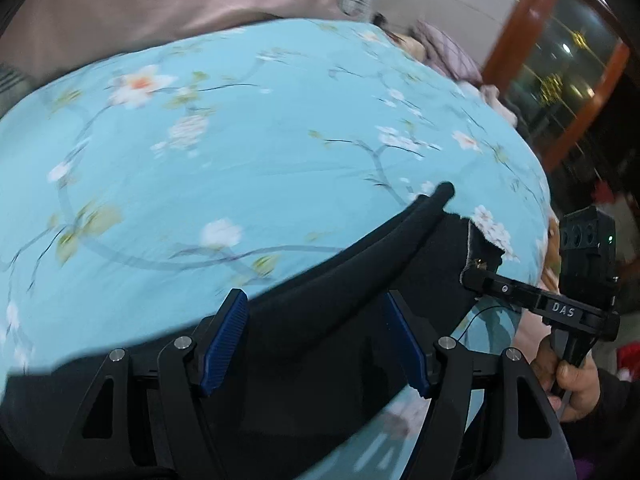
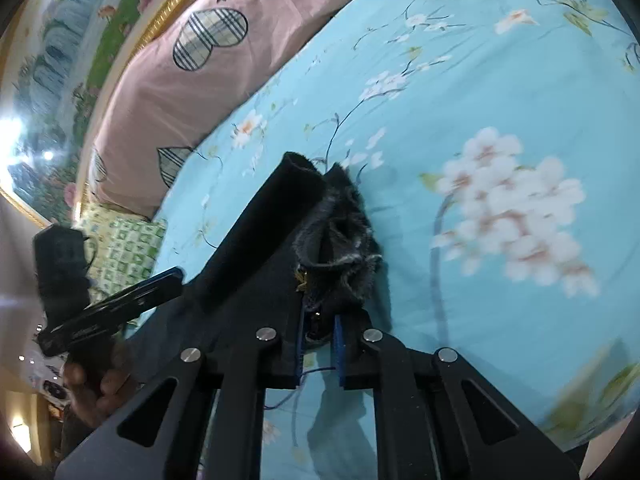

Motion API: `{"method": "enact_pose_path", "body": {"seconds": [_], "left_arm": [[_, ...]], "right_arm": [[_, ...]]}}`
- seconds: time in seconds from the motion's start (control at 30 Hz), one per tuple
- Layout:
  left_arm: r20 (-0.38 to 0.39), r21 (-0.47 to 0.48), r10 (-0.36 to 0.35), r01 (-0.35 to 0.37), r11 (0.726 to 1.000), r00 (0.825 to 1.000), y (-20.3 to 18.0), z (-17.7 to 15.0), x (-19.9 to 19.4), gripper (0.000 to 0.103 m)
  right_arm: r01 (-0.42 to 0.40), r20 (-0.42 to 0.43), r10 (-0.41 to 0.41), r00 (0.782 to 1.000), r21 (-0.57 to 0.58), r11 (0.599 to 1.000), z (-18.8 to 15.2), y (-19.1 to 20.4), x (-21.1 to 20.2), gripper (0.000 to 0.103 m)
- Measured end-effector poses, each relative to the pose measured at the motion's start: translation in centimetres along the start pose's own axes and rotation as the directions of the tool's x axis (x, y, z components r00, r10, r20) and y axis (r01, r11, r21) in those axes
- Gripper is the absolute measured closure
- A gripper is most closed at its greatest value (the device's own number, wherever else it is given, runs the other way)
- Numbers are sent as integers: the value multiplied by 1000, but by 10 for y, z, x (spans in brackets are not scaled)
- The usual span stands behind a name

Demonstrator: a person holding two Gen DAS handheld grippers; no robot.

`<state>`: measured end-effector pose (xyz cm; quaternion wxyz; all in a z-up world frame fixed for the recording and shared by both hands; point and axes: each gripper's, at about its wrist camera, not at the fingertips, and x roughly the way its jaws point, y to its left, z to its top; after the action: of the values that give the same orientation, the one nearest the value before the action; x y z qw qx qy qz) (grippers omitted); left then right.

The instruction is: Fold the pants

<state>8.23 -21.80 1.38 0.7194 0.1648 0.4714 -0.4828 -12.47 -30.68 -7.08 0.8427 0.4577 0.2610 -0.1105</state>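
Pants (image 1: 320,312) black, held above bed (image 1: 240,168), waistband stretched left-right between both tools. Right gripper (image 2: 319,344) jaws narrow, clamping fleece-lined corner. Left gripper (image 1: 320,344) jaws wide, waistband between, ungripped.

Floral bedsheet (image 2: 500,80), pink pillow (image 2: 168,92)

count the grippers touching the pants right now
2. The right gripper is shut on the pants at the fuzzy-lined waist opening. The left gripper stands open around the waistband farther along, touching but not clamped.
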Motion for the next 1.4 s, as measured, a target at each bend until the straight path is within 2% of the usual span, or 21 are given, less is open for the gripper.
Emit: {"method": "enact_pose_path", "body": {"seconds": [0.17,0.33,0.4,0.47,0.5,0.57,0.6,0.63,0.8,0.9,1.03,1.27,1.4], "left_arm": [[-74,86,-71,78,993,995,-31,35,40,32],[-165,178,-146,175,968,975,-72,66,80,33],[-208,213,-179,223,951,962,-87,75,93,35],[-251,245,-190,252,936,949,-97,80,105,48],[-277,259,-200,274,926,940,-101,81,111,58],[-285,270,-218,296,916,934,-103,81,116,67],[-288,263,-241,318,911,927,-102,81,114,82],[-287,249,-267,341,907,920,-100,81,113,89],[-208,255,-292,340,905,934,-94,76,90,93],[-144,243,-327,354,903,934,-85,75,65,93],[-55,218,-360,363,906,931,-74,69,28,93],[98,164,-355,337,927,930,-37,40,-40,94],[164,104,-338,325,940,927,-10,17,-66,94]], "right_arm": [[-17,46,15,999,43,999,13,-27,-25,91],[-24,57,22,998,37,999,18,-35,-37,91],[-25,60,24,998,18,1000,17,-33,-40,91],[-23,61,23,998,6,1000,16,-34,-42,91],[-25,57,25,998,1,1000,15,-35,-42,91],[-29,49,29,998,1,1000,14,-36,-41,91],[-30,41,30,999,-4,1000,13,-37,-40,91],[-34,46,35,998,-10,999,12,-37,-40,91],[-62,64,64,996,-38,997,11,-32,-44,91],[-89,74,96,993,-91,992,13,-16,-50,91],[-175,76,190,979,-163,971,18,12,-57,91],[-320,4,335,942,-284,904,16,68,-48,91],[-375,-65,375,925,-324,869,8,96,-30,91]]}}
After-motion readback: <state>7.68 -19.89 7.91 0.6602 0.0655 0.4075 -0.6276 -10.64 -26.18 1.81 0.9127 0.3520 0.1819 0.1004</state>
